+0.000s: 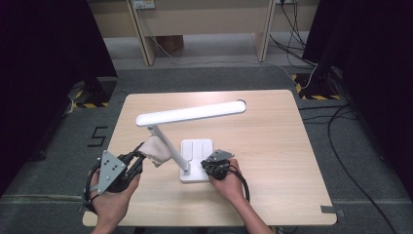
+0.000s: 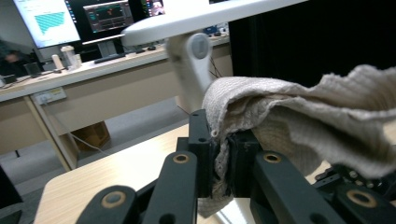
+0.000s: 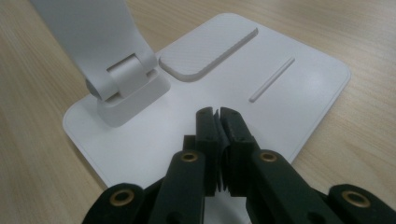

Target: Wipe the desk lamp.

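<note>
Two things matter here: the cloth [image 1: 155, 150] and the lamp [image 1: 190, 113] you are wiping. Your left gripper [image 1: 138, 160] has its jaws clenched on a fold of the cloth, and the rest of it drapes loose over the jaw tips, right against the lamp's slanted arm [image 1: 170, 148], just below the hinge. Your right gripper [image 1: 210, 165] has its jaws clamped together with nothing between them, tips resting on or just over the lamp's base [image 1: 197, 148], near its front edge on the bench [image 1: 272, 146].

The cloth is soft and limp, so it will bunch and trail; keep your grip on the folded edge, since a single layer could slip out. The lamp looks light, smooth plastic and hinged at two places, so it will likely slide or fold if you press hard. Judging by that, hold the base down flat and wipe along the arm, not across it.
</note>
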Available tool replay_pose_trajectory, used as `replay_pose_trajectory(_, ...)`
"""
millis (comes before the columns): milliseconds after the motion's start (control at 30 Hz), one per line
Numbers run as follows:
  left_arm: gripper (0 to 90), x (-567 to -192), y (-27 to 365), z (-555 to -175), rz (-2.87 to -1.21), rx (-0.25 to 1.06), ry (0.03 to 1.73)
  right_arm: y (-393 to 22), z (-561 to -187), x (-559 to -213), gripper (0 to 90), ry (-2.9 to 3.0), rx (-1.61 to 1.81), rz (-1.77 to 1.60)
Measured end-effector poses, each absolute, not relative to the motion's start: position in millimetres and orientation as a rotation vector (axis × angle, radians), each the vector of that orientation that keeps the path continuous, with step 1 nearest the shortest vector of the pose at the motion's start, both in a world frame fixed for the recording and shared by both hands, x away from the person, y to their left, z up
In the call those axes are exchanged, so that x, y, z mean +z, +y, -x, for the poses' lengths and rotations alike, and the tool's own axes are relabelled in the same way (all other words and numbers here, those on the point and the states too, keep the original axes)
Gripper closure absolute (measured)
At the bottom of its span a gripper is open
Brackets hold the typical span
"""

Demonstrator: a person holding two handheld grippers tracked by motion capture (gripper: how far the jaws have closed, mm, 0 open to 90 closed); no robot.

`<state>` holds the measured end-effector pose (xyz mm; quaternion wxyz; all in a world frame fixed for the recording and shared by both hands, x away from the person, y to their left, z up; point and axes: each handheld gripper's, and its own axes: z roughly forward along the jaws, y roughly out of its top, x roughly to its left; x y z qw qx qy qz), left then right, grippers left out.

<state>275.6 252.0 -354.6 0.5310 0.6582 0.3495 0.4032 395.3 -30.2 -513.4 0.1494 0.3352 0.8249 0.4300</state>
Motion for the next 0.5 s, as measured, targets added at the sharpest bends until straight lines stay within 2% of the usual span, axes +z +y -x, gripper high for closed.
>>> replay_pose_trajectory(200, 82.7, -353, 268, -276, -1.558, 0.983, 0.871, -30, -396, -513, 86.7, 2.371, 1.234, -0.956)
replay_pose_trajectory(500, 82.8, -346, 273, -302, -1.536, 0.999, 0.909, -30, -396, -513, 86.7, 2.370, 1.232, -0.960)
